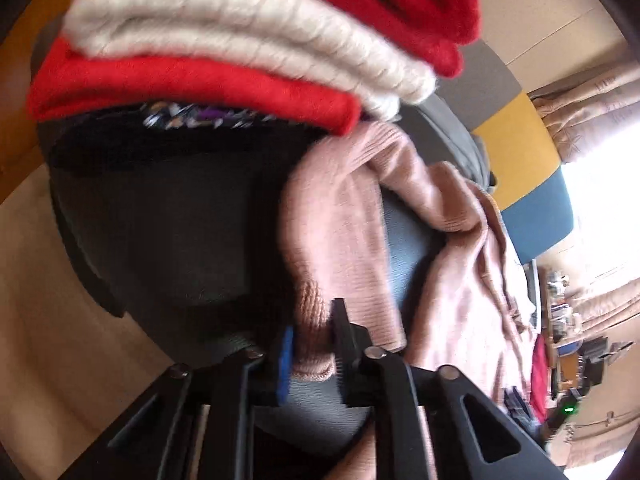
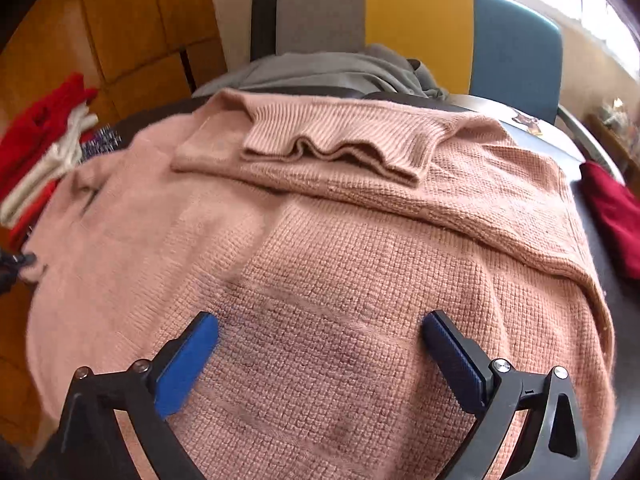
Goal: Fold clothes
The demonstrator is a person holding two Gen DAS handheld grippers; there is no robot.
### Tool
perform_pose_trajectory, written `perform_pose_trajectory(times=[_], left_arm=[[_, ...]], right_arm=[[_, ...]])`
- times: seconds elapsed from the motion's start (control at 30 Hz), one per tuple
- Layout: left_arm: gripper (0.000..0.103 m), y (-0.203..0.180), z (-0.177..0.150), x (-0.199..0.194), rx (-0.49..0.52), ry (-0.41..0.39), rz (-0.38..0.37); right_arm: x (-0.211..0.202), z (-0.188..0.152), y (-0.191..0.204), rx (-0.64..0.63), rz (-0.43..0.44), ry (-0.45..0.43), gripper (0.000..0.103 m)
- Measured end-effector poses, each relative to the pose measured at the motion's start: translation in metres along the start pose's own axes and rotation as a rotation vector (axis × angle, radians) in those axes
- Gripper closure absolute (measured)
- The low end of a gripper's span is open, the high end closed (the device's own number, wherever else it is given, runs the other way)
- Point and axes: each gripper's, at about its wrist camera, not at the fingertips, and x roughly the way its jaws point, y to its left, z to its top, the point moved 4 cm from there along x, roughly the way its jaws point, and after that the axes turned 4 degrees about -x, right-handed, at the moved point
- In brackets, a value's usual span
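Pink knit sweater: waffle-textured body, ribbed turtleneck collar lying rumpled and flat near the top, spread wide over a dark table.

Left of it, a stack of folded clothes: fuzzy red layers with a cream cable-knit between them, a dark patterned piece beneath.

Left gripper: black fingers, one blue pad, clamped on the ribbed cuff of the sweater's sleeve, which runs from the jaws up toward the stack.

Right gripper: blue-padded fingers spread wide above the sweater's lower body, nothing between them.

Behind the table, a crumpled grey garment and a chair back in grey, yellow and blue panels.

Right edge, a dark red cloth on the table.
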Motion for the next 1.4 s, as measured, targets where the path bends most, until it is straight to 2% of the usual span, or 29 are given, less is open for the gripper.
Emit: perform_pose_trajectory(times=[0.1,0.2,0.3,0.37,0.43,0.57,0.67,0.73,0.8,0.9,1.07,1.13,1.2,1.33,1.4], left_arm=[[0.093,-0.040,0.020,-0.025,0.072,-0.050,-0.061],[0.093,-0.101,0.043,-0.057,0.201,-0.126,-0.125],[0.093,-0.159,0.060,-0.079,0.304,-0.166,-0.198],[0.093,-0.195,0.066,-0.087,0.373,-0.191,-0.215],[0.090,-0.218,0.064,-0.083,0.420,-0.176,-0.192],[0.083,-0.193,0.049,-0.075,0.426,-0.168,-0.048],[0.075,-0.136,0.031,-0.070,0.371,-0.173,0.044],[0.074,-0.091,0.017,-0.049,0.312,-0.120,0.128],[0.074,-0.050,0.007,-0.031,0.234,-0.056,0.162],[0.074,-0.007,-0.004,-0.017,0.117,0.012,0.135],[0.074,-0.001,-0.002,-0.004,0.137,-0.004,0.069],[0.074,-0.001,0.000,0.007,0.130,0.016,0.043],[0.075,0.001,0.001,0.019,0.117,0.032,0.051],[0.098,0.004,0.010,0.023,0.037,0.028,0.049],[0.099,-0.010,0.018,0.013,0.046,0.008,0.013]], right_arm=[[-0.001,-0.001,0.000,-0.001,-0.004,-0.016,0.000],[-0.003,-0.002,-0.003,0.016,0.016,-0.031,0.000],[-0.005,-0.004,-0.006,0.027,0.029,-0.043,0.000],[-0.007,-0.004,-0.007,0.037,0.040,-0.051,0.000],[-0.010,-0.006,-0.007,0.050,0.056,-0.061,0.000],[-0.014,-0.006,-0.012,0.088,0.101,-0.089,0.000],[-0.015,-0.006,-0.017,0.122,0.142,-0.107,0.000],[-0.015,-0.006,-0.018,0.134,0.157,-0.113,0.000],[-0.015,-0.006,-0.017,0.135,0.158,-0.113,0.000],[-0.014,-0.005,-0.015,0.123,0.140,-0.105,0.000],[-0.010,-0.005,-0.011,0.085,0.089,-0.081,0.000],[-0.008,-0.004,-0.009,0.068,0.065,-0.070,0.000],[-0.007,-0.003,-0.007,0.052,0.044,-0.059,0.000],[-0.005,-0.003,-0.005,0.032,0.017,-0.047,0.000],[-0.004,-0.004,-0.004,0.031,0.013,-0.045,0.000]])
